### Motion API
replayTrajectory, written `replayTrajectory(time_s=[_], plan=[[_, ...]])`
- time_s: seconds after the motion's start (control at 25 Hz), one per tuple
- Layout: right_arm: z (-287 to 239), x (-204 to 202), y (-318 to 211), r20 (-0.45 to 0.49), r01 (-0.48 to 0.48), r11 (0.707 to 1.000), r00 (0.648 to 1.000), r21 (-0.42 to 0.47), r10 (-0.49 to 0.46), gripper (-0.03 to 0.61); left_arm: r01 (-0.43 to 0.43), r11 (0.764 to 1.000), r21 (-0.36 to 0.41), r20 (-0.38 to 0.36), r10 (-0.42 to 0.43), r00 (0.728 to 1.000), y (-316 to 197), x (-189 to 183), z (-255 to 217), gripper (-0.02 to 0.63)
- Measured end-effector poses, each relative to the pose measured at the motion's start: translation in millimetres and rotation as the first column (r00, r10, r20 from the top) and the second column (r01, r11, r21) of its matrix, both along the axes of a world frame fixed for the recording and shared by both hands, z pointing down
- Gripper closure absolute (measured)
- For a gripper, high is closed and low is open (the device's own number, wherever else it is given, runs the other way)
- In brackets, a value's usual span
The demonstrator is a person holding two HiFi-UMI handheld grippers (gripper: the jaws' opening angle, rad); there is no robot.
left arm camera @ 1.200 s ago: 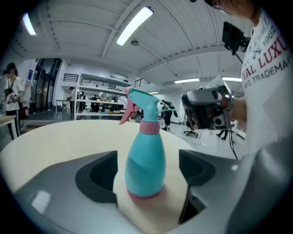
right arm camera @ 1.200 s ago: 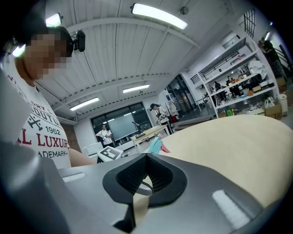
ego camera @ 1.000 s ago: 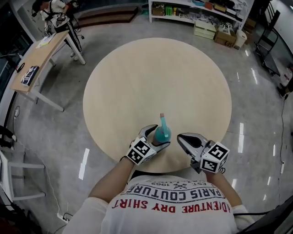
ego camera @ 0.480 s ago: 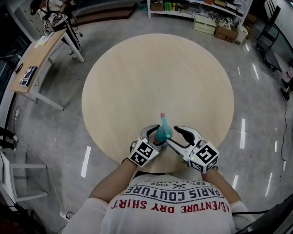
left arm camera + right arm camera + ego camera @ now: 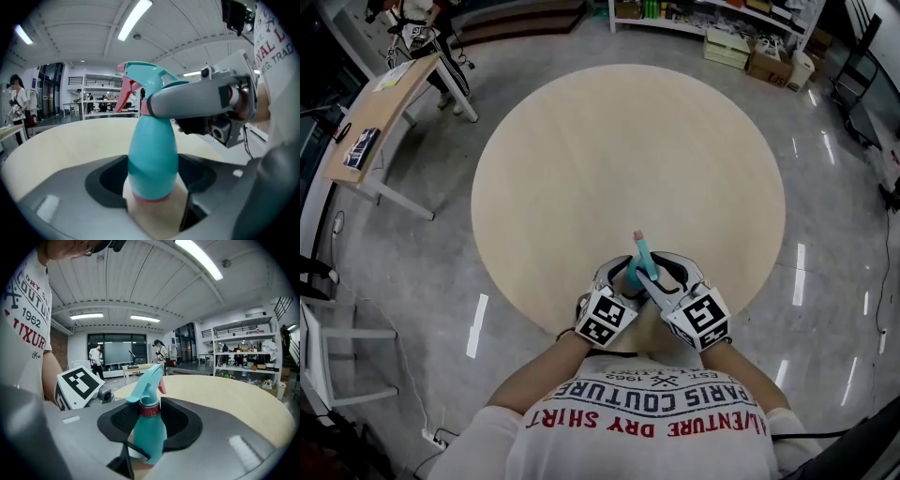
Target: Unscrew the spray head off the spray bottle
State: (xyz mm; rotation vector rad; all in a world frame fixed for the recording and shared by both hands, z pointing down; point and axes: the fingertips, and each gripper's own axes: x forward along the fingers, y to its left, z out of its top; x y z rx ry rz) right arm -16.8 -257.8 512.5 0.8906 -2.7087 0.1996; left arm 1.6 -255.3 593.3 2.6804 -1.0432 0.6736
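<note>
Two grips, jaws just closing: left hand-held gripper [image 5: 152, 174] clamps spray bottle [image 5: 152, 140] body, upright on surface [image 5: 628, 150], lower centre. Right hand-held gripper [image 5: 151, 422] pinches spray head [image 5: 145, 380] at red collar [image 5: 150, 410]. Keep body still; turn collar squarely.

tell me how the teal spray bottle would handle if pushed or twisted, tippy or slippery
Probably tippy: the spray bottle is tall, stands on a small base, and the spray head overhangs up top. Its smooth rounded body may slip under a twist. Looks like light plastic; any liquid inside can't be seen.
</note>
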Motion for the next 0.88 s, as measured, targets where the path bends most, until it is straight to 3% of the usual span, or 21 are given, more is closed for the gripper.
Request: replayTrajectory(time_s=[0.12,0.28,0.36,0.52,0.6,0.72,0.84,0.88], plan=[[-1,-3,5,-0.016,0.054,0.999,0.998,-0.002,-0.054,0.439,-0.037,0.999,-0.003,0.004,0.037,0.999,4,-1,-1,0.282],[-1,-5,21,-0.023,0.239,0.971,0.971,-0.012,-0.239,0.445,-0.198,0.980,-0.014,0.014,0.199,0.980,20,-1,1,0.284],[-1,-6,33,-0.020,0.364,0.931,0.931,-0.019,-0.364,0.445,-0.308,0.951,-0.018,0.010,0.309,0.951,32,-1,1,0.284],[-4,-8,54,0.005,0.566,0.824,0.824,-0.027,-0.566,0.446,-0.499,0.866,-0.032,0.037,0.500,0.865,53,0,-1,0.284],[-3,-8,57,0.016,0.586,0.809,0.810,-0.041,-0.586,0.445,-0.520,0.853,-0.035,0.037,0.521,0.853,55,0,-1,0.283],[-5,-8,53,0.011,0.531,0.848,0.848,-0.015,-0.530,0.440,-0.466,0.884,-0.036,0.008,0.467,0.884,52,-2,-1,0.282],[-7,-1,40,0.059,0.356,0.934,0.932,0.014,-0.356,0.354,-0.289,0.956,-0.048,-0.035,0.287,0.957,36,-5,-2,0.282],[-6,2,33,0.079,0.285,0.958,0.955,0.011,-0.285,0.353,-0.216,0.975,-0.047,-0.032,0.214,0.976,29,-6,-2,0.282]])
